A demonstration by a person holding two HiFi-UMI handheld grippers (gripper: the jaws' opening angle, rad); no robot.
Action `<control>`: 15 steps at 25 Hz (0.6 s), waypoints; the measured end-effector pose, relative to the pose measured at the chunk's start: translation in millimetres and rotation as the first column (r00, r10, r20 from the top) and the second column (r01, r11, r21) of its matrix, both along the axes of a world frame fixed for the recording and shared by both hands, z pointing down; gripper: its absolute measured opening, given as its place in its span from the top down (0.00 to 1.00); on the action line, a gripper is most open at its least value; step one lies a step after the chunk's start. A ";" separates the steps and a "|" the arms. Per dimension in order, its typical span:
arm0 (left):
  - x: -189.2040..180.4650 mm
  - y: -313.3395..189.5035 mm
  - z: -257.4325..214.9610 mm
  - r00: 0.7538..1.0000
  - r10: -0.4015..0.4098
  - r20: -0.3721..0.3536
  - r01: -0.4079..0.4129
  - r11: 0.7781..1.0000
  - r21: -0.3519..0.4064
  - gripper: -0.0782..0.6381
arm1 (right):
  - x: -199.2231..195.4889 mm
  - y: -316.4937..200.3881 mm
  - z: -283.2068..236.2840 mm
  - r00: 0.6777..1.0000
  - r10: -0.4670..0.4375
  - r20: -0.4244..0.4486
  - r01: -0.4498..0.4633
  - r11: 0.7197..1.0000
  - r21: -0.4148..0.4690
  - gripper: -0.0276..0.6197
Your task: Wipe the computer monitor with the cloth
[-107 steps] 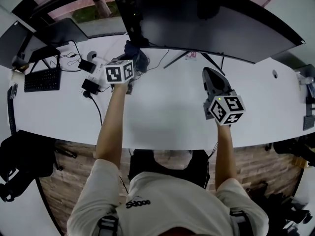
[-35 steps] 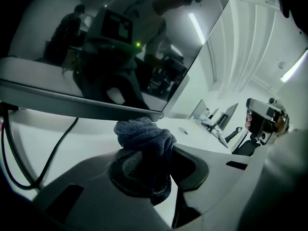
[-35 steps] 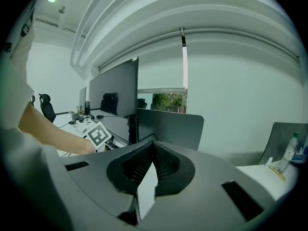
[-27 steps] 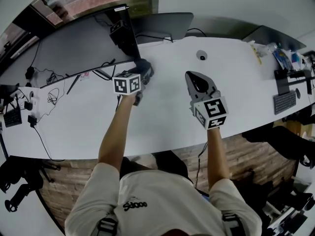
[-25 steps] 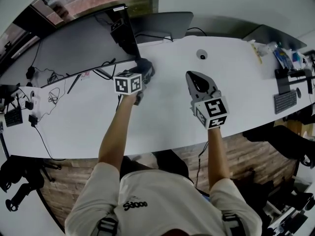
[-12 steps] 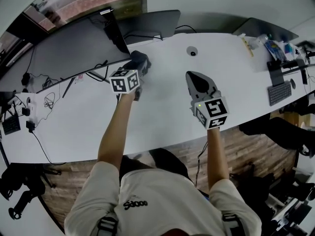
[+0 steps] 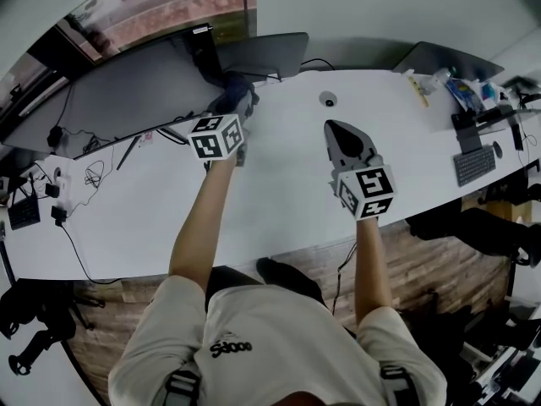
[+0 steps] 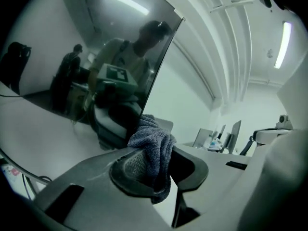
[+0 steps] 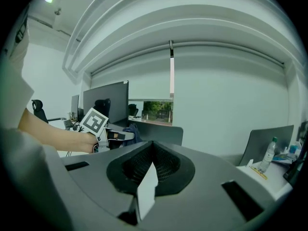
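The wide dark monitor (image 7: pixel 127 100) stands on the white desk (image 7: pixel 279 184) at the upper left of the head view. A dark blue-grey cloth (image 7: pixel 236 92) sits bunched at the monitor's right edge, and my left gripper (image 7: pixel 234 112) is shut on it. In the left gripper view the cloth (image 8: pixel 155 143) hangs between the jaws of the left gripper (image 8: pixel 159 166), right beside the glossy monitor (image 8: pixel 86 71) and its edge. My right gripper (image 7: pixel 336 132) hovers over the desk to the right, shut, holding nothing. In its own view the right gripper (image 9: pixel 152 163) looks towards the left gripper (image 9: pixel 118 135).
The grey back of another monitor (image 7: pixel 264 53) stands just behind the cloth, and a further one (image 7: pixel 439 57) at the right. A cable grommet (image 7: pixel 328 99), keyboard (image 7: pixel 473 166) and bottles (image 7: pixel 469 91) lie to the right. Cables (image 7: pixel 84 174) trail at the left.
My left gripper has carried the cloth rightwards along the monitor to its right edge and, in the last half second, slightly upward. The right gripper has stayed in place.
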State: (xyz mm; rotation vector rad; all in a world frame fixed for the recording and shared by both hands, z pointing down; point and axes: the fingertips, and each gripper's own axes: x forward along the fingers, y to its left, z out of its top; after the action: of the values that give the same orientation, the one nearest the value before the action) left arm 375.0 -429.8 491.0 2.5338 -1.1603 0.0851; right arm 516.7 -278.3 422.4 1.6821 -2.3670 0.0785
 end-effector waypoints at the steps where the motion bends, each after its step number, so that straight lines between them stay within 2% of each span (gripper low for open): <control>1: -1.4 2.1 -8.9 1.000 -0.004 -0.004 0.004 1.000 0.014 0.78 | -1.0 1.7 -4.9 1.000 0.001 0.000 -0.001 1.000 0.009 0.95; 4: -5.2 9.1 -33.8 1.000 0.006 -0.003 -0.006 0.999 0.051 0.78 | -4.1 7.7 -18.7 1.000 0.007 0.004 -0.007 0.999 0.032 0.95; 9: -13.1 19.9 -66.9 0.997 0.065 0.032 -0.068 0.994 0.085 0.78 | -17.5 15.8 -39.6 1.000 0.011 0.018 -0.012 0.998 0.064 0.95; 15: -12.4 27.1 -119.1 0.989 0.135 0.067 -0.144 0.976 0.162 0.78 | -28.6 19.5 -66.3 1.000 0.011 0.008 -0.012 0.994 0.105 0.95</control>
State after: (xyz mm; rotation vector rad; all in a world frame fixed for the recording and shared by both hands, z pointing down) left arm 362.6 -402.8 371.9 2.7754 -1.0477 0.0989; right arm 488.1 -258.8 356.0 1.7455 -2.4056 -0.0391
